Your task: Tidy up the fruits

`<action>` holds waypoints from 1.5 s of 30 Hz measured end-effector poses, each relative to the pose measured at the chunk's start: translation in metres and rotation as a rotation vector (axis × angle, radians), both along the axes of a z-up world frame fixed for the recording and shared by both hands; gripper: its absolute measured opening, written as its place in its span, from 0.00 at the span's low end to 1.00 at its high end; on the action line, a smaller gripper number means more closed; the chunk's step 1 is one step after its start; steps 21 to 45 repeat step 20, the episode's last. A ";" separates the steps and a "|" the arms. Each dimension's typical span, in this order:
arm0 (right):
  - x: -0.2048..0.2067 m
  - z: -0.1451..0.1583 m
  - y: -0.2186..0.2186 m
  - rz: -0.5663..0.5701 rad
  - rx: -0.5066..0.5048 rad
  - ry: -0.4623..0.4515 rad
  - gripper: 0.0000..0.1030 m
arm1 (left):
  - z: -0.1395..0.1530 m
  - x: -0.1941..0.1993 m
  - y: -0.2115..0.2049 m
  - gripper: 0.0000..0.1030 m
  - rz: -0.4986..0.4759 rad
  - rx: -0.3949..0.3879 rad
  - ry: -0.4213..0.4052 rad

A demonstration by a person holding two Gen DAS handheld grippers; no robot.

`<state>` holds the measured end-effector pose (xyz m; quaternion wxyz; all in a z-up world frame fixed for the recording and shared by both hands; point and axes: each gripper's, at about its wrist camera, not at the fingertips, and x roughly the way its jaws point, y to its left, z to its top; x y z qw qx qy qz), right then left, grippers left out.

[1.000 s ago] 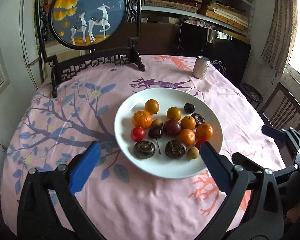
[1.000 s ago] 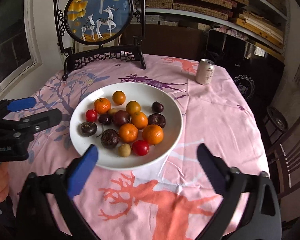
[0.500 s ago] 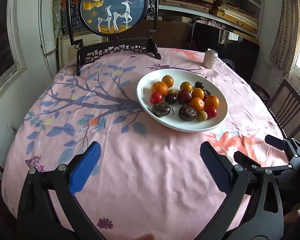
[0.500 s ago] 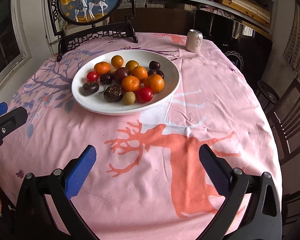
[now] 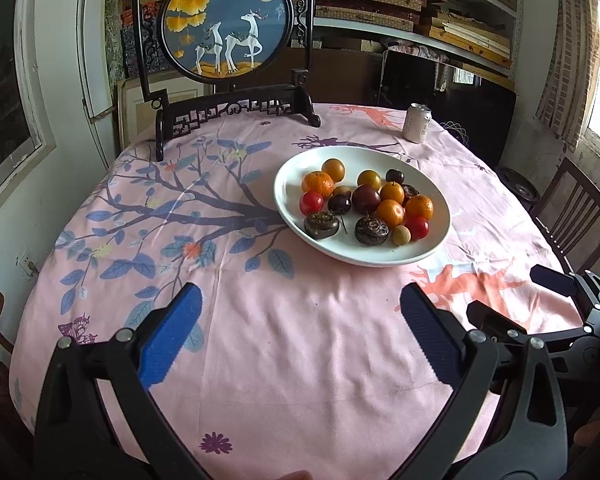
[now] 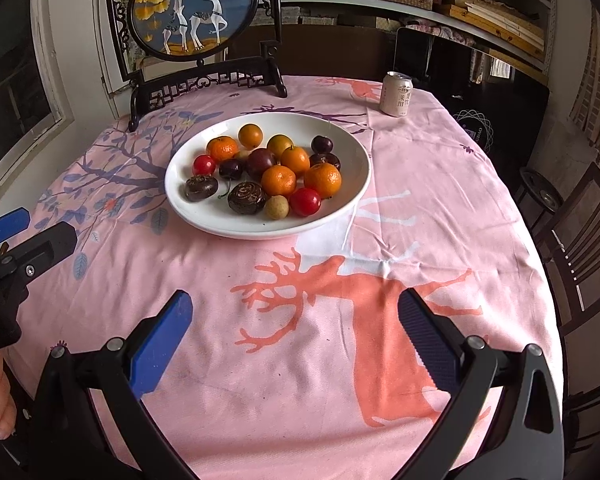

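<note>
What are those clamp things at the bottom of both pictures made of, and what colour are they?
Both the left gripper and the right gripper look alike: matte black angular arms joined by silver bolts, ending in long flat fingers faced with ribbed blue pads. No cables show.

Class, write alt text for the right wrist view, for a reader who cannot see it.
A white plate of mixed small fruits sits on a pink printed tablecloth, beyond the open right gripper. A drink can stands behind.

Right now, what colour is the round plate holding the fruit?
White round ceramic plate, clearest in the right wrist view.
</note>
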<state>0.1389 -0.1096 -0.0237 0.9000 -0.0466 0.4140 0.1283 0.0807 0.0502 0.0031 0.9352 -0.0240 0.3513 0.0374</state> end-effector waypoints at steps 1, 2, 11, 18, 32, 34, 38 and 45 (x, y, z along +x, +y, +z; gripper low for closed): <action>0.000 0.000 0.000 0.001 0.000 -0.001 0.99 | 0.000 0.000 -0.001 0.98 -0.001 0.004 -0.003; 0.000 0.000 0.001 0.001 0.000 0.000 0.99 | 0.001 0.000 -0.001 0.98 -0.003 0.005 -0.004; -0.002 0.004 0.002 0.004 0.005 -0.004 0.99 | -0.001 0.001 -0.002 0.98 -0.015 -0.001 0.008; -0.002 0.004 0.002 0.006 0.007 -0.003 0.99 | -0.003 0.003 -0.001 0.98 -0.008 -0.006 0.019; -0.002 0.004 0.001 0.006 0.007 -0.005 0.99 | -0.003 0.003 -0.001 0.98 -0.010 -0.004 0.019; -0.002 0.004 0.001 0.006 0.007 -0.005 0.99 | -0.003 0.003 -0.001 0.98 -0.010 -0.004 0.019; -0.002 0.004 0.001 0.006 0.007 -0.005 0.99 | -0.003 0.003 -0.001 0.98 -0.010 -0.004 0.019; -0.002 0.004 0.001 0.006 0.007 -0.005 0.99 | -0.003 0.003 -0.001 0.98 -0.010 -0.004 0.019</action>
